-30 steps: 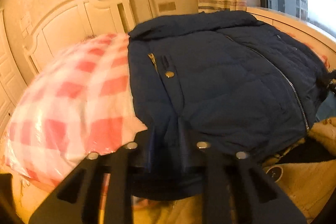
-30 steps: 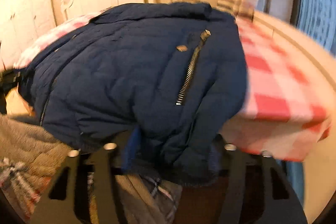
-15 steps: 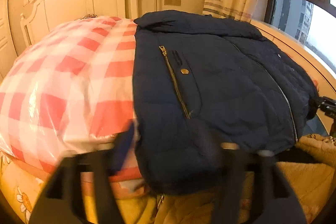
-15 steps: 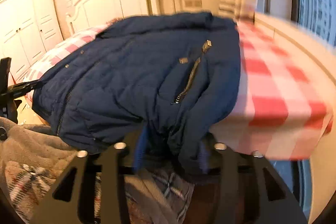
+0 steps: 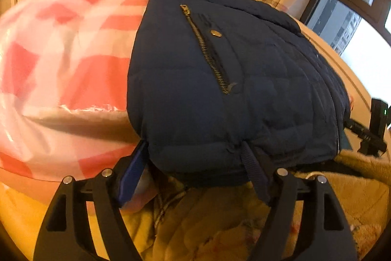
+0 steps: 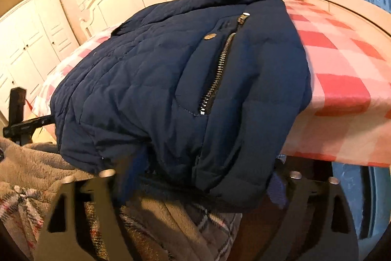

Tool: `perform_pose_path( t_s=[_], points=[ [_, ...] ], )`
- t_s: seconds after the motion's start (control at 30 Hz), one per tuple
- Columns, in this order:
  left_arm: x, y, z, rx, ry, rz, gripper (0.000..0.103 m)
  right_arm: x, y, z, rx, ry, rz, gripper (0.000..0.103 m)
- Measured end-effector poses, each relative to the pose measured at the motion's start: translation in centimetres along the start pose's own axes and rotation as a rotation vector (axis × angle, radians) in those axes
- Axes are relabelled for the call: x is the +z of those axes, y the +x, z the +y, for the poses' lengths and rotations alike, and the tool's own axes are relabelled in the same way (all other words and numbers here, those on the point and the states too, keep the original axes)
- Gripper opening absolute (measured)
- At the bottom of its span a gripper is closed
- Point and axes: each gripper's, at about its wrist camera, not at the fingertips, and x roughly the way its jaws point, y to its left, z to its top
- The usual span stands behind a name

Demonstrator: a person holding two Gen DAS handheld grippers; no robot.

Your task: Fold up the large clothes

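The jacket (image 5: pixel 220 89) lies on the checked bed (image 5: pixel 61 53), collar at the far end toward 12 o'clock and hem hanging over the near edge at 6 o'clock, so its long axis runs straight away from both grippers. The left gripper (image 5: pixel 195 173) sits at the hem's left corner, its 2 fingers spread wide with the hem bulging between them; they appear to touch the fabric but not to pinch it. The right gripper (image 6: pixel 198 177) sits at the opposite corner, likewise spread, though dark cloth blurs the left finger (image 6: pixel 132 175) and I cannot tell whether it clamps anything. In the left view the pocket zip (image 5: pixel 205 48) runs from 11 toward 5 o'clock; in the right view the other zip (image 6: pixel 220 65) runs from 1 toward 7.

Both grippers are about equally near the hem, 1 per corner. My judgement: the next move turns on carrying the hem up toward 12 o'clock along that axis, both sides together, or the fold will skew.
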Motion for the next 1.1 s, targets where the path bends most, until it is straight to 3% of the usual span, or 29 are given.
perform_pose_path(
  t_s=[0.07, 0.1, 0.13, 0.2, 0.27, 0.33, 0.47, 0.6, 0.87, 0.93, 1.0, 1.1],
  points=[
    [0.0, 0.1, 0.0, -0.005, 0.003, -0.019, 0.071, -0.1, -0.5, -0.1, 0.000, -0.001, -0.017, 0.054],
    [-0.2, -0.3, -0.4, -0.005, 0.020, -0.043, 0.053, -0.2, -0.7, -0.1, -0.001, -0.006, -0.023, 0.051],
    [-0.4, -0.7, -1.2, 0.012, 0.059, -0.068, 0.046, -0.3, -0.9, 0.0, -0.004, -0.012, -0.029, 0.048],
    [-0.8, -1.3, -3.2, 0.064, 0.155, -0.096, 0.019, -0.5, -1.2, 0.5, -0.020, -0.032, -0.041, 0.044],
    [-1.0, -2.5, -4.1, 0.074, 0.187, -0.123, 0.015, -0.4, -1.7, 1.3, -0.037, -0.056, -0.050, 0.038],
    [-0.7, -4.4, -3.9, 0.029, 0.147, -0.162, 0.014, -0.3, -2.9, 1.7, -0.023, -0.054, -0.063, 0.034],
    [1.0, -10.5, -3.3, -0.131, 0.048, -0.314, 0.014, 0.6, -6.8, 2.3, 0.053, -0.017, -0.146, 0.029],
    [2.3, -15.0, -3.2, -0.260, -0.003, -0.422, 0.014, 2.2, -11.4, 3.1, 0.140, 0.005, -0.281, 0.027],
    [2.8, -26.4, -4.0, -0.413, 0.060, -0.703, 0.015, 6.4, -22.5, 7.0, 0.254, -0.143, -0.544, 0.026],
    [4.2, -27.1, -3.4, -0.421, 0.016, -0.725, 0.016, 8.3, -23.2, 7.1, 0.238, -0.145, -0.576, 0.024],
    [6.9, -26.2, -2.5, -0.403, -0.057, -0.706, 0.017, 11.5, -21.9, 6.9, 0.213, -0.151, -0.549, 0.024],
    [11.4, -22.4, -2.4, -0.299, -0.104, -0.654, 0.017, 15.7, -17.1, 6.9, 0.126, -0.154, -0.464, 0.024]
  ],
)
